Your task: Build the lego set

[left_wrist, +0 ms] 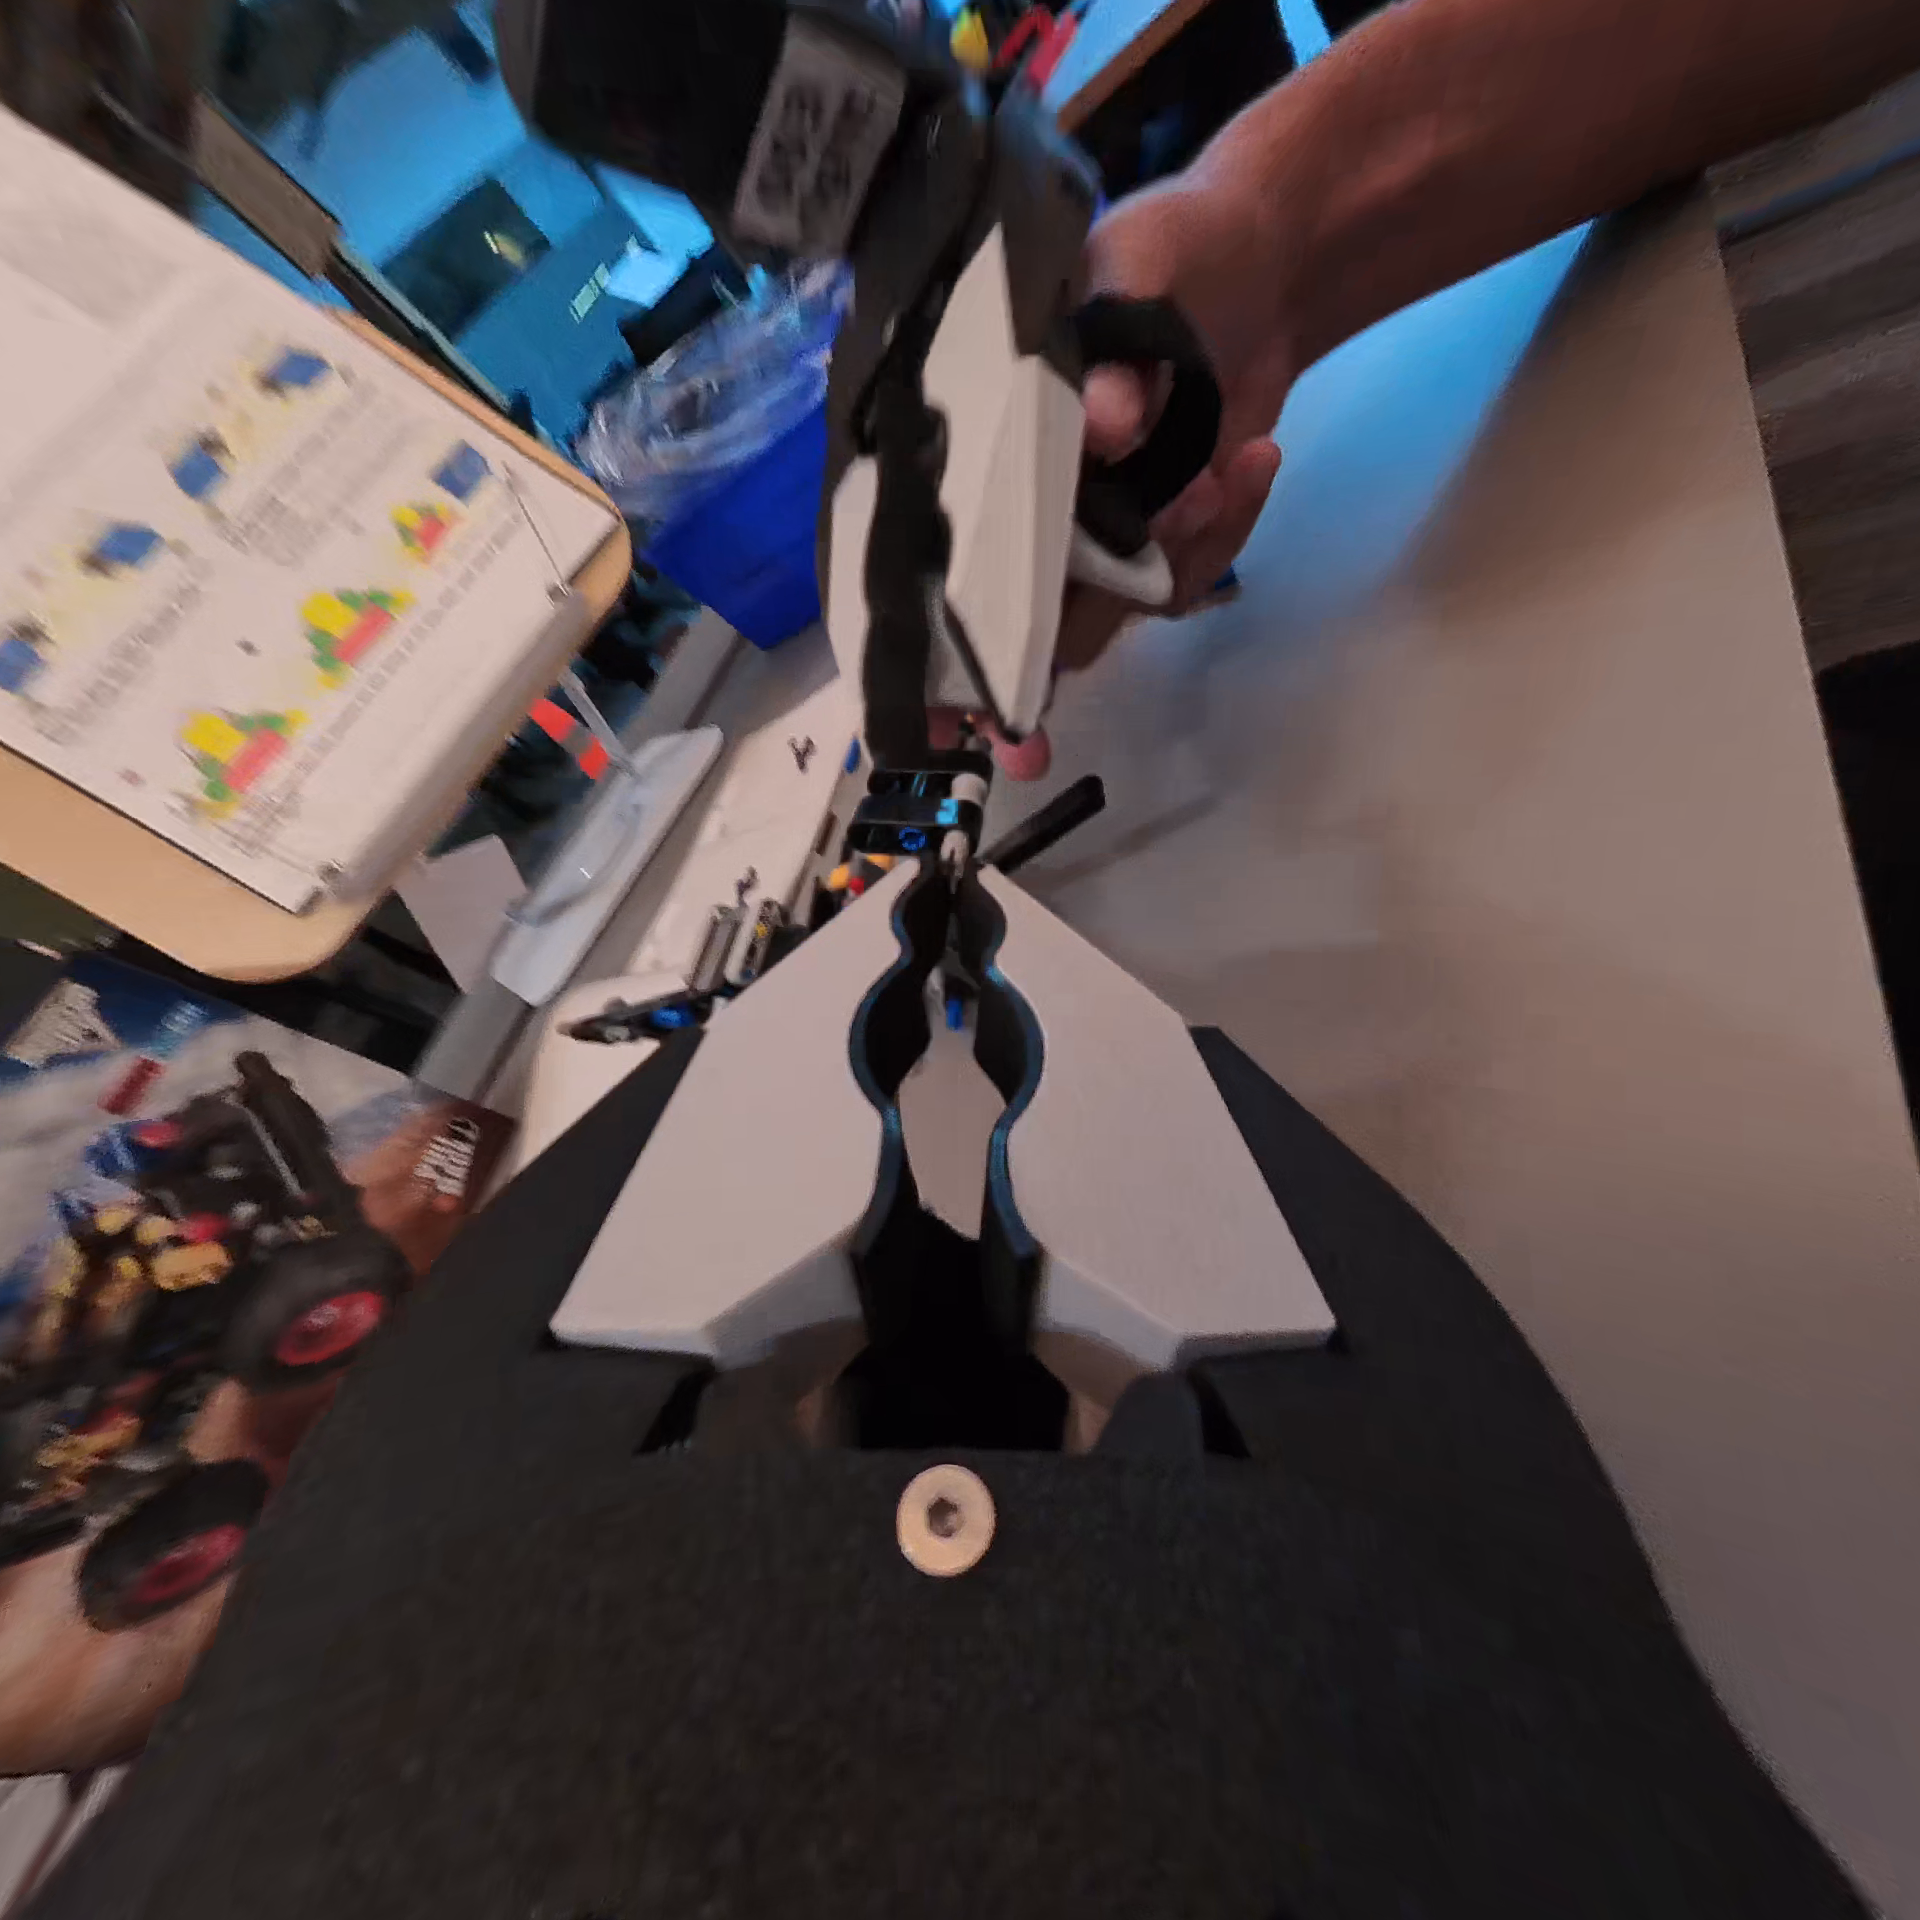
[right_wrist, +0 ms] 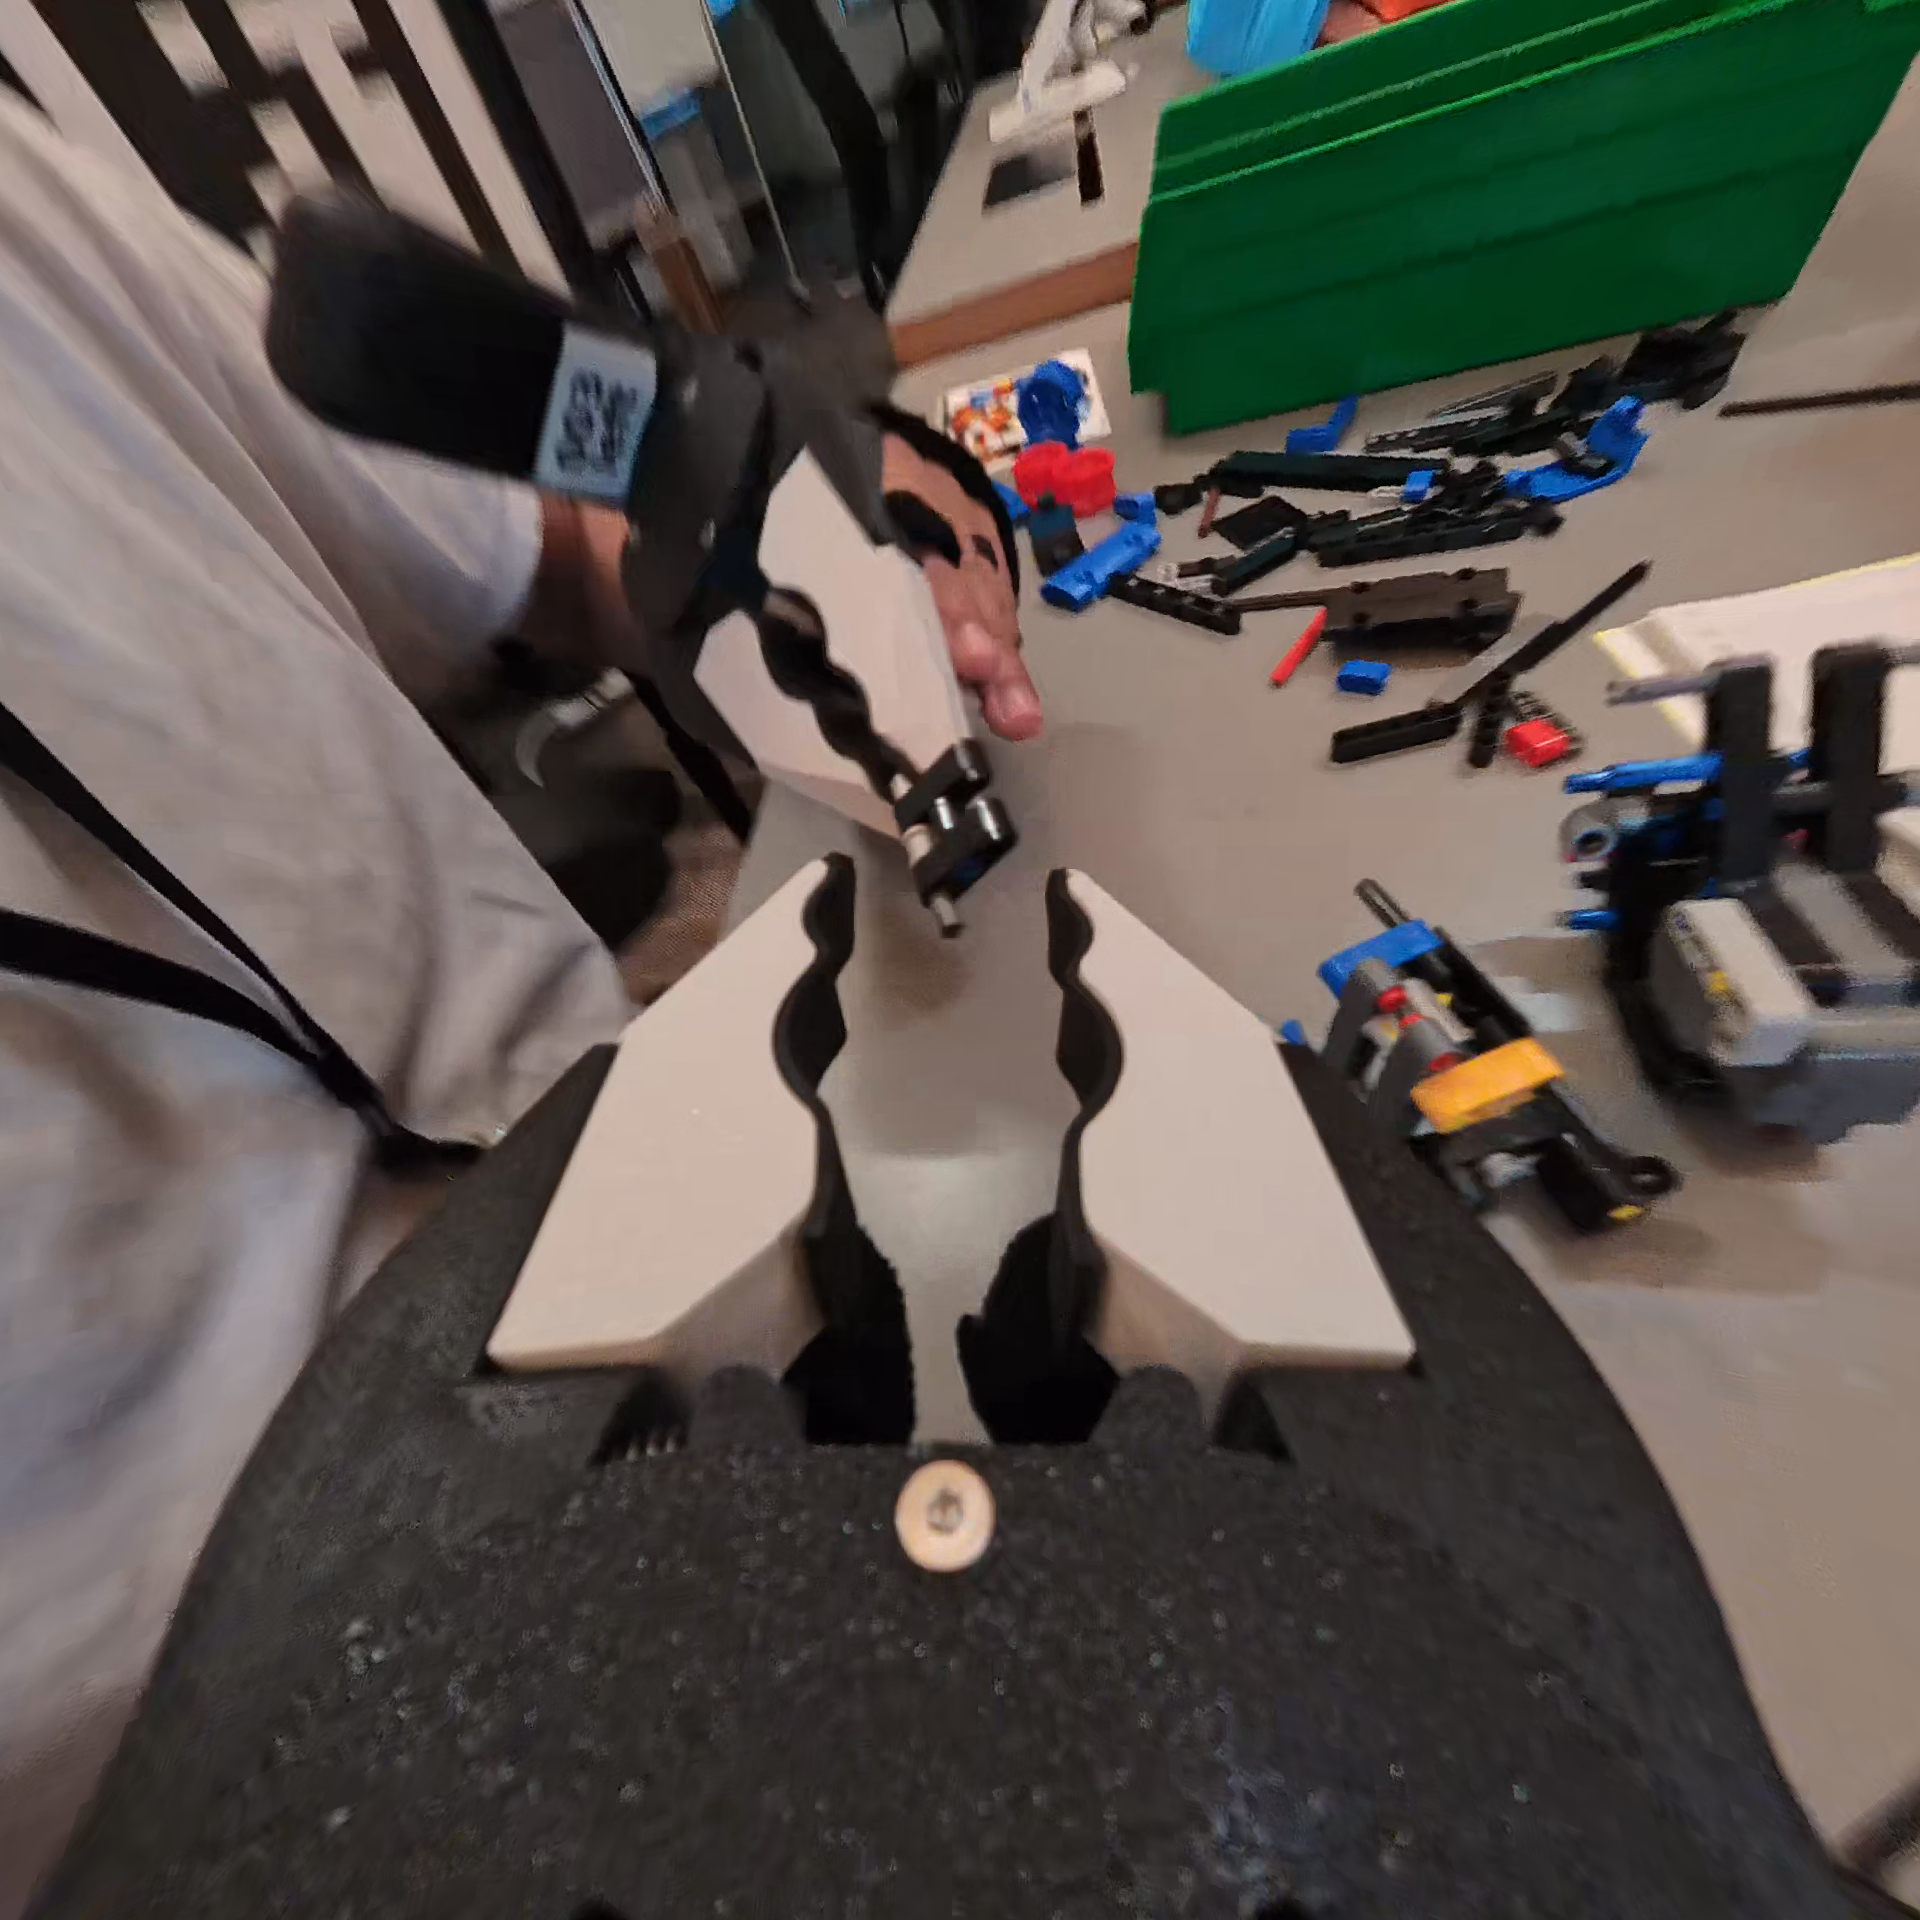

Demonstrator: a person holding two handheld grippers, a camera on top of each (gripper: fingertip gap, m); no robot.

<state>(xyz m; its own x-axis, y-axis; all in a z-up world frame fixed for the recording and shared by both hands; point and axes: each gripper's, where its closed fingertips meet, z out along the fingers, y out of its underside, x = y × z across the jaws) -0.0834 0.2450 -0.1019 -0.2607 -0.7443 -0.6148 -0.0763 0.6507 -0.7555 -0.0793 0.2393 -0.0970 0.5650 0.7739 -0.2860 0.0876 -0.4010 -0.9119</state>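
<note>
Left gripper [left_wrist: 940,883] is clamped at its very tips on a small black lego part [left_wrist: 914,816], a short stack of connectors with a pale pin through it and a dark pin end sticking out below. Seen from the right wrist view, the part [right_wrist: 951,821] hangs in the air above the table [right_wrist: 1195,779], tilted, just in front of the right gripper [right_wrist: 948,883]. The right gripper's jaws stand wide apart with nothing between them but the lower pin end, which sits at the mouth of the gap.

The job looks early to midway. A heap of loose pieces [right_wrist: 1382,520] lies in front of the green plates [right_wrist: 1455,208]. A yellow-topped sub-build [right_wrist: 1475,1070] and a bigger grey and black build [right_wrist: 1766,935] wait to the right. An instruction sheet [left_wrist: 260,520] is propped to the left.

My guess is a handover or a squeeze on that pin, and the danger is the grip. Only the fingertips hold the part, so a sideways nudge from the right fingers could twist it or flick it loose. If the right jaws close off-centre, they would catch the connector's edge and not the pin, and lever the stack apart. A dropped part could land among the other black pieces and be hard to find. Both views are blurred, so the alignment is hard to judge.
</note>
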